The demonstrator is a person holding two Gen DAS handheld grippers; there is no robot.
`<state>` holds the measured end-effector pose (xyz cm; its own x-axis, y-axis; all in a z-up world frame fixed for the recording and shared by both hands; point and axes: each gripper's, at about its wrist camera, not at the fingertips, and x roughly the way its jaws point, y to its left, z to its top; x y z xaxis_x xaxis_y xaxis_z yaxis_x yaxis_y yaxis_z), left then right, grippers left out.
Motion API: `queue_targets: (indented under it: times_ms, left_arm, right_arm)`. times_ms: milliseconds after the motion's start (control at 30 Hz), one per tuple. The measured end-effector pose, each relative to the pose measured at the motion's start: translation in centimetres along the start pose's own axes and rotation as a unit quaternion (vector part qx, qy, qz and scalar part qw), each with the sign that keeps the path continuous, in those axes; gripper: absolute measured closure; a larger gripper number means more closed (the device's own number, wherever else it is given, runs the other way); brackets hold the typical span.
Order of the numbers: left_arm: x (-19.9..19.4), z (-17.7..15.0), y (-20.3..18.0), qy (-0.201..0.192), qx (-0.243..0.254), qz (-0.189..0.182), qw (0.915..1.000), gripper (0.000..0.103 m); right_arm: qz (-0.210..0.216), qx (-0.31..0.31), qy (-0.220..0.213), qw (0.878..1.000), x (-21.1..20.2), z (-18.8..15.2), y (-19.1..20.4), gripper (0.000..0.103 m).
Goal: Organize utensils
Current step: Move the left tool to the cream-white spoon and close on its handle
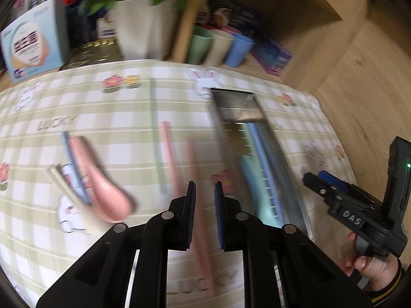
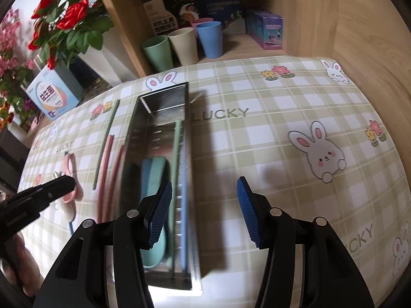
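A metal tray (image 2: 164,102) lies lengthwise on the checked tablecloth. It holds a green spoon (image 2: 155,172), a green chopstick (image 2: 177,154) and a blue chopstick (image 2: 183,220). Left of it lie two pink chopsticks (image 2: 105,169), a green chopstick (image 2: 109,133) and a pink spoon (image 1: 102,179) over blue and beige utensils. My left gripper (image 1: 205,205) hovers above a pink chopstick (image 1: 191,154); its pads stand a narrow gap apart and pinch nothing. My right gripper (image 2: 204,205) hangs open and empty over the tray's right rim.
Green, beige and blue cups (image 2: 183,43) stand in a wooden shelf nook behind the cloth, with boxes (image 2: 264,28). A white flower pot (image 1: 143,25) and a pale blue box (image 1: 30,41) sit at the back left. A hand (image 1: 367,264) grips the right tool.
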<state>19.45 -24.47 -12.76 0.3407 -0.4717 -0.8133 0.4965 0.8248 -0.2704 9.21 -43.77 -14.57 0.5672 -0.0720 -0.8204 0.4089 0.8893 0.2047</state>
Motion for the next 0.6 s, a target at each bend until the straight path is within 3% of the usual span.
queue_targets:
  times_ms: [100, 200, 600]
  left_arm:
    - [-0.6, -0.4, 2.9, 0.0, -0.027, 0.015, 0.9995, 0.086]
    - [-1.1, -0.8, 5.8, -0.003, -0.053, 0.033, 0.998, 0.072]
    - [-1.3, -2.2, 13.6, 0.0, -0.153, 0.055, 0.9868, 0.071]
  right_arm:
    - [0.002, -0.005, 0.003, 1.0, 0.2, -0.1, 1.1, 0.052]
    - [0.005, -0.009, 0.006, 1.0, 0.5, -0.2, 2.2, 0.052]
    - [0.017, -0.033, 0.015, 0.999, 1.2, -0.1, 5.5, 0.052]
